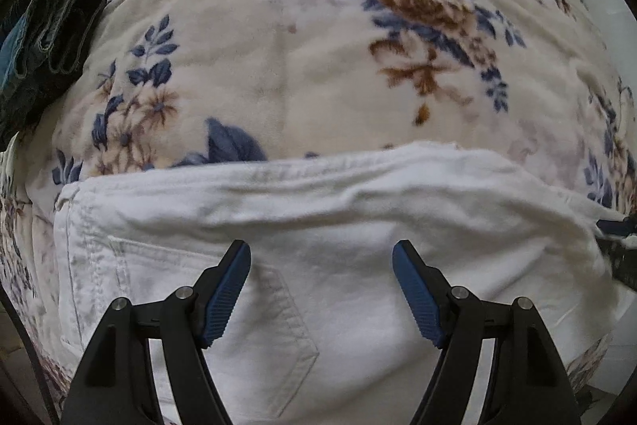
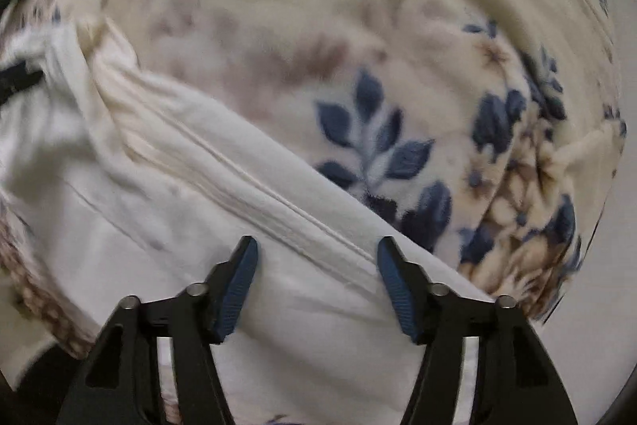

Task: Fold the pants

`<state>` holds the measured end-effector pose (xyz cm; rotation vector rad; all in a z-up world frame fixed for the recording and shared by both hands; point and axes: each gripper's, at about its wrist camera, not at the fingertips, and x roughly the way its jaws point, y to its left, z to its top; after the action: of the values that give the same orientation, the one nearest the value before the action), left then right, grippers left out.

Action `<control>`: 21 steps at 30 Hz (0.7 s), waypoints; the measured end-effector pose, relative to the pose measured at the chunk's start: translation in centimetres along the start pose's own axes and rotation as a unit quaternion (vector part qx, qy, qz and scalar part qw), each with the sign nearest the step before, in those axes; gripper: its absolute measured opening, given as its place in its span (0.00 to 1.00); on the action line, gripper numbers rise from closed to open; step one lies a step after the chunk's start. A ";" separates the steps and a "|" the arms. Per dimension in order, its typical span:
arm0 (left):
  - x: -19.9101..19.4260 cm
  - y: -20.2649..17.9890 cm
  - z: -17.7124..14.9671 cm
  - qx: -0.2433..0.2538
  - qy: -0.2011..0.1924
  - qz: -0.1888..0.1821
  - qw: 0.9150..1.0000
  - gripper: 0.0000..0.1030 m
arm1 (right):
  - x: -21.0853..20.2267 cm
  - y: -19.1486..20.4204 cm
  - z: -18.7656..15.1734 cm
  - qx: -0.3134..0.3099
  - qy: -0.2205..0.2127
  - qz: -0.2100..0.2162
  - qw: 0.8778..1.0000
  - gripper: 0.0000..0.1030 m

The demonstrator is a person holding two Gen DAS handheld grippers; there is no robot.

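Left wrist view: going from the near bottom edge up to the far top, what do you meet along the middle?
Left gripper, jaws open → white pants with a back pocket → floral blanket.

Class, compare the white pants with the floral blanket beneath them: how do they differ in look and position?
The white pants are plain, with stitched seams and a pocket; the floral blanket is cream with blue and brown flowers. The pants lie on top; the blanket spreads underneath and beyond them. Both are soft, wrinkled fabric.
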<state>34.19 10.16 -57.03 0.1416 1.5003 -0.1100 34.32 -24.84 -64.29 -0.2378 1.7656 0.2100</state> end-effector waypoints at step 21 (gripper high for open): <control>-2.2 1.5 -7.1 -0.056 -0.006 -0.030 0.998 0.70 | -7.3 -21.5 -12.1 0.359 -0.132 0.216 0.899 0.79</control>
<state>27.31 12.79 -55.25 0.0058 1.4953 -0.0744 30.25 -48.46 -54.96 0.6927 1.4915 -0.1020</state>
